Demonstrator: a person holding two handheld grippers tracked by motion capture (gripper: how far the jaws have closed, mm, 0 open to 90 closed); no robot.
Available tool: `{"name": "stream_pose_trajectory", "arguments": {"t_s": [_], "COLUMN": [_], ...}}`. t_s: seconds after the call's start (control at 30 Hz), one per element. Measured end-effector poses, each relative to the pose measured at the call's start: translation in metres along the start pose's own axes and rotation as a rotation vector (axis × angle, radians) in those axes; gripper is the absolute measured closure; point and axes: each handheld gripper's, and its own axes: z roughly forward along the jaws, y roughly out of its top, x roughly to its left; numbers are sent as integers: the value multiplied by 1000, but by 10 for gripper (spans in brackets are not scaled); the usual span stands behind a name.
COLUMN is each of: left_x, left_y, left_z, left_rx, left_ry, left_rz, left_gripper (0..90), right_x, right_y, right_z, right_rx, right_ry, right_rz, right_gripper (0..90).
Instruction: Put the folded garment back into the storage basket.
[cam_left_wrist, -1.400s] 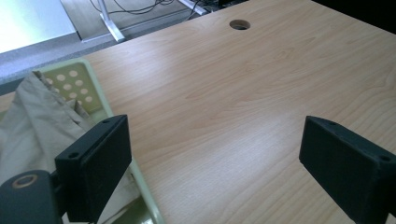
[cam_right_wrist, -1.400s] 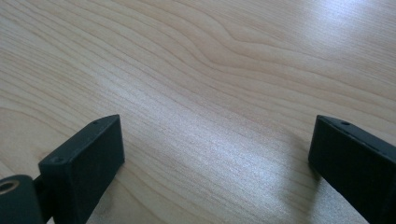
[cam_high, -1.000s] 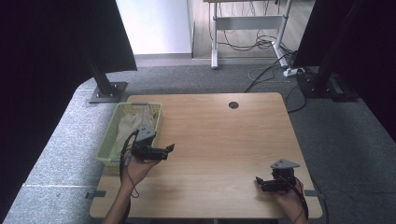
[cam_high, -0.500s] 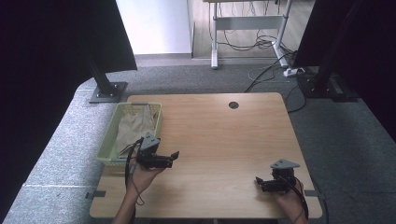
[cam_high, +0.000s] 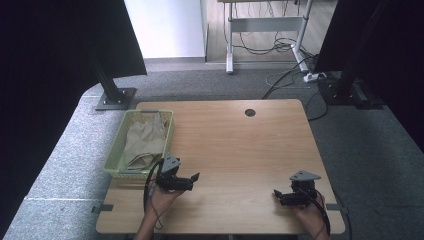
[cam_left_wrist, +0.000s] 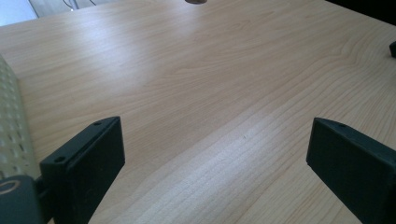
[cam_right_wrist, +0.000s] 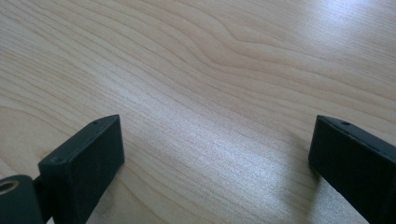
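The bench (cam_high: 235, 150) is a pale wood top with a round cable hole (cam_high: 250, 112) near its far edge. A yellow-green basket (cam_high: 114, 155) stands along the left edge, reaching from the far left corner toward the near one. A beige cloth (cam_high: 144, 142) lies folded inside the basket and covers most of its floor.

The left gripper (cam_high: 192, 179) is near the front edge, just beside the basket's near end. It points toward the bench's right edge. In the left gripper view its jaws stand wide apart over bare wood and hold nothing, and the basket's perforated wall (cam_left_wrist: 11, 126) shows at the left of that view.

The right gripper (cam_high: 278, 194) rests close to the near right corner and points toward the left edge. In the right gripper view its jaws are also spread wide, with only wood grain between them. The two grippers are well apart.
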Motion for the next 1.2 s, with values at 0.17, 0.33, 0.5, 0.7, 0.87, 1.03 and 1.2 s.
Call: {"name": "stream_pose_trajectory", "arguments": {"t_s": [0.17, 0.33, 0.5, 0.7, 0.87, 1.03, 1.2], "left_x": [-6, -15, -18, -19, -18, -13, -13], "left_y": [-5, -17, -27, -37, -42, -44, -44], "left_z": [7, 20, 29, 39, 43, 45, 44], "left_rx": [15, 52, 85, 157, 188, 220, 225], "left_ry": [4, 7, 12, 21, 35, 37, 38], "left_rz": [19, 33, 32, 37, 37, 5, 4], "left_gripper": [40, 40, 39, 33, 33, 17, 0], "right_x": [0, 0, 0, 0, 0, 0, 0], "right_y": [0, 0, 0, 0, 0, 0, 0], "right_z": [0, 0, 0, 0, 0, 0, 0], "right_rx": [0, 0, 0, 0, 1, 1, 0], "right_ry": [0, 0, 1, 2, 4, 5, 5], "right_rz": [0, 0, -1, -2, -4, -4, -4], "right_gripper": [31, 31, 31, 31, 31, 31, 31]}}
